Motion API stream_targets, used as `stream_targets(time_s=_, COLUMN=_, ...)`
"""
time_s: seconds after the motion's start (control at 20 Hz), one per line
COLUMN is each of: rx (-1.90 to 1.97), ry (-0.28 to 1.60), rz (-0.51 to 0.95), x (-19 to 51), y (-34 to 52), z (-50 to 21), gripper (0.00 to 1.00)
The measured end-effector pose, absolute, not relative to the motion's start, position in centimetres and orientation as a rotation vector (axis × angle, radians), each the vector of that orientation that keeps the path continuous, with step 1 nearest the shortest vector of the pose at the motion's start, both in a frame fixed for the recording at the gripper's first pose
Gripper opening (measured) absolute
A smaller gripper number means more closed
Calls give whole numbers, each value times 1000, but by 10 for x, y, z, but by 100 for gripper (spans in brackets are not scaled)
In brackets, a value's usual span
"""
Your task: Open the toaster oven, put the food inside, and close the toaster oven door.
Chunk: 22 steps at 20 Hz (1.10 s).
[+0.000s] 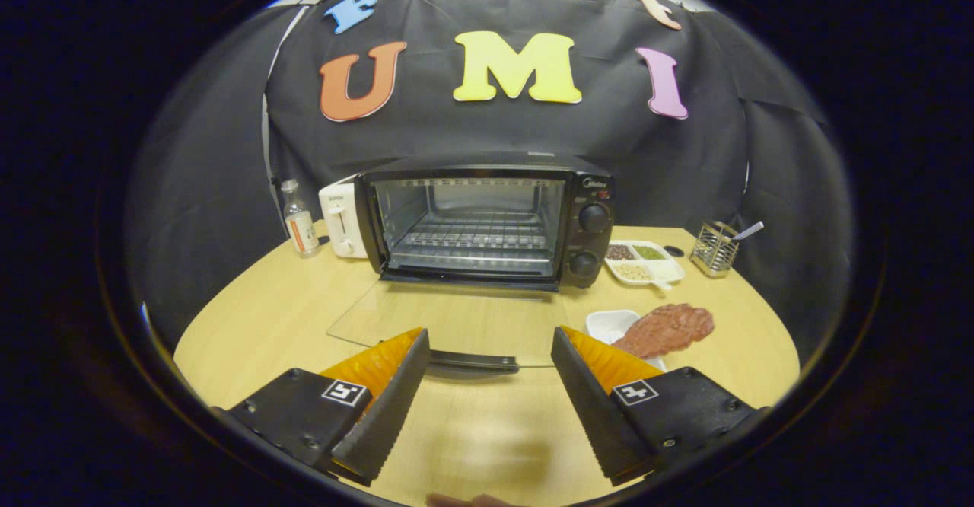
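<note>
Item: my claw (487,408), fingers spread wide, holding nothing. Toaster oven (487,221) at twelve o'clock, glass door (449,324) dropped flat. Meat slice (663,330) at two o'clock on white dish (607,324); I judge I should approach low, pinching its near edge.

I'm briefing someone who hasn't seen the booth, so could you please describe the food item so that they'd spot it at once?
Start at the black toaster oven, its glass door folded down. Beside that door lies a white dish carrying the reddish-brown meat slab, just beyond one finger of the open gripper. Unlike the divided tray behind, it holds one big piece.
</note>
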State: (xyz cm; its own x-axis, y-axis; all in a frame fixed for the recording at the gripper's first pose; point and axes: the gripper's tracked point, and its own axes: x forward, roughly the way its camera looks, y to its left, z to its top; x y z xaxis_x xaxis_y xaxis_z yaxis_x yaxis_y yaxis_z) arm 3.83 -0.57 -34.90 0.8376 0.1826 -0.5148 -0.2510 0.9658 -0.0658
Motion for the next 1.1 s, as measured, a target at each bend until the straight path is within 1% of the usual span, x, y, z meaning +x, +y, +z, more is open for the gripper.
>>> stream_targets(time_s=0.3, rx=-79, ry=588, rz=205, x=61, y=-100, z=-319, gripper=100)
stream_targets(time_s=0.4, rx=-40, ry=611, rz=227, x=70, y=-129, z=-314, gripper=100)
stream_targets(time_s=0.6, rx=19, ry=681, rz=240, x=95, y=-190, z=-325, gripper=99)
stream_targets(time_s=0.75, rx=132, ry=797, rz=332, x=103, y=-200, z=-347, gripper=99)
stream_targets(time_s=0.85, rx=201, ry=848, rz=395, x=108, y=-198, z=-359, gripper=97)
stream_targets(time_s=0.9, rx=222, ry=869, rz=415, x=110, y=-197, z=-363, gripper=94)
stream_targets(time_s=0.95, rx=245, ry=891, rz=438, x=108, y=-194, z=-367, gripper=89)
stream_targets(time_s=1.0, rx=275, ry=915, rz=458, x=107, y=-190, z=-371, gripper=86)
stream_targets(time_s=1.1, rx=340, ry=958, rz=501, x=102, y=-180, z=-377, gripper=72)
